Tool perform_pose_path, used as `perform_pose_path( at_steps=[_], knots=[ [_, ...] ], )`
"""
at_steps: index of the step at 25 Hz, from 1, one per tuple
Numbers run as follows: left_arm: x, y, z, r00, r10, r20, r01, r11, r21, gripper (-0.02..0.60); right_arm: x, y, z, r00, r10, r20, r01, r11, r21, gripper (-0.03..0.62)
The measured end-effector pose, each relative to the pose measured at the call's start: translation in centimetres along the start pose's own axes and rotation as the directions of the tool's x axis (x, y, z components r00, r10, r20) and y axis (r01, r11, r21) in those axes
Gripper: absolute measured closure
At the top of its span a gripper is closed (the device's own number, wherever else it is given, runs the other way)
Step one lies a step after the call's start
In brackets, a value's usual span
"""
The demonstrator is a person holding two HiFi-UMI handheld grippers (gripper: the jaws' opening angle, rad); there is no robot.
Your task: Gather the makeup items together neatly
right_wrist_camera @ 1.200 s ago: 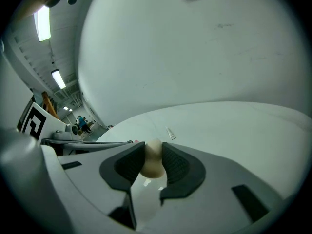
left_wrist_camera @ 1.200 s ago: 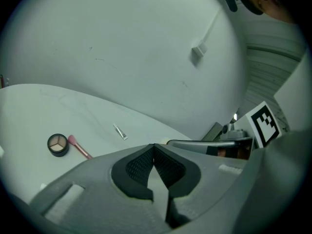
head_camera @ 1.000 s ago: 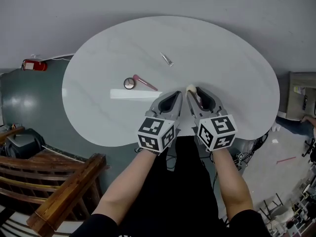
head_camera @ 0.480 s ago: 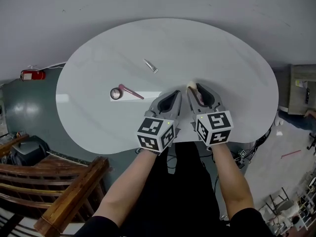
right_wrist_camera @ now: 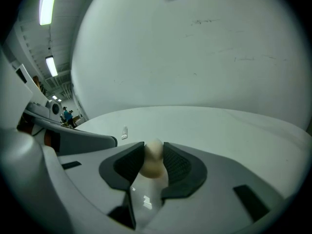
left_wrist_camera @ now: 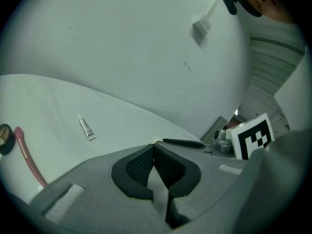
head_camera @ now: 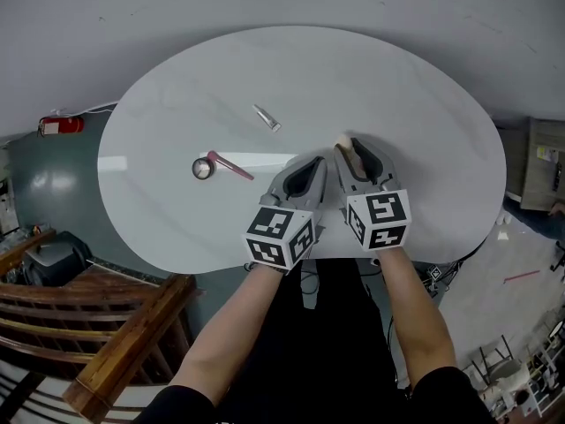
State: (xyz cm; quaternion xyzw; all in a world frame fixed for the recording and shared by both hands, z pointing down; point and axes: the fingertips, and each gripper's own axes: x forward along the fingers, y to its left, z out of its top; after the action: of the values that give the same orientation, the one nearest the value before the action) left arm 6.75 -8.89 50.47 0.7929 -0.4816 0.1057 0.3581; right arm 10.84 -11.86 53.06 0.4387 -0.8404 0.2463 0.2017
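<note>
Jaws of right gripper pinching beige sponge at tips, left gripper jaws pressed together

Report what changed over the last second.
The left gripper and the right gripper moved slightly further out over the table. The right one's jaws have just opened a touch, the sponge still pinched between them. The left stays shut and empty; tube, pink stick and compact lie unmoved.
</note>
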Motion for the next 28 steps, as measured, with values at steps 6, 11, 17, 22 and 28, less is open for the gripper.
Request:
perform_pose_path(
  at_steps=[6,11,17,22,28],
  knots=[
    [0.1,0.4,-0.5,1.000,0.006,-0.011,-0.006,1.000,-0.004,0.572,0.1,0.2,-1.2,1.000,-0.015,-0.016,0.014,0.999,-0.041,0.461],
    [-0.7,0.4,-1.0,1.000,0.006,-0.019,-0.006,1.000,-0.007,0.572,-1.0,0.5,-1.8,0.999,-0.032,-0.026,0.031,0.998,-0.048,0.456],
    [-1.4,0.1,-1.3,1.000,-0.008,-0.029,0.008,1.000,0.008,0.572,-2.1,0.6,-2.9,0.997,-0.057,-0.050,0.055,0.998,-0.039,0.456],
    [-2.3,-0.3,-1.7,0.999,-0.025,-0.041,0.026,0.999,0.032,0.572,-2.4,0.9,-3.3,0.995,-0.066,-0.071,0.064,0.997,-0.031,0.451],
    [-3.3,-0.5,-2.0,0.998,-0.035,-0.045,0.037,0.998,0.045,0.572,-3.2,1.0,-3.2,0.993,-0.082,-0.080,0.081,0.997,-0.020,0.437]
  ],
)
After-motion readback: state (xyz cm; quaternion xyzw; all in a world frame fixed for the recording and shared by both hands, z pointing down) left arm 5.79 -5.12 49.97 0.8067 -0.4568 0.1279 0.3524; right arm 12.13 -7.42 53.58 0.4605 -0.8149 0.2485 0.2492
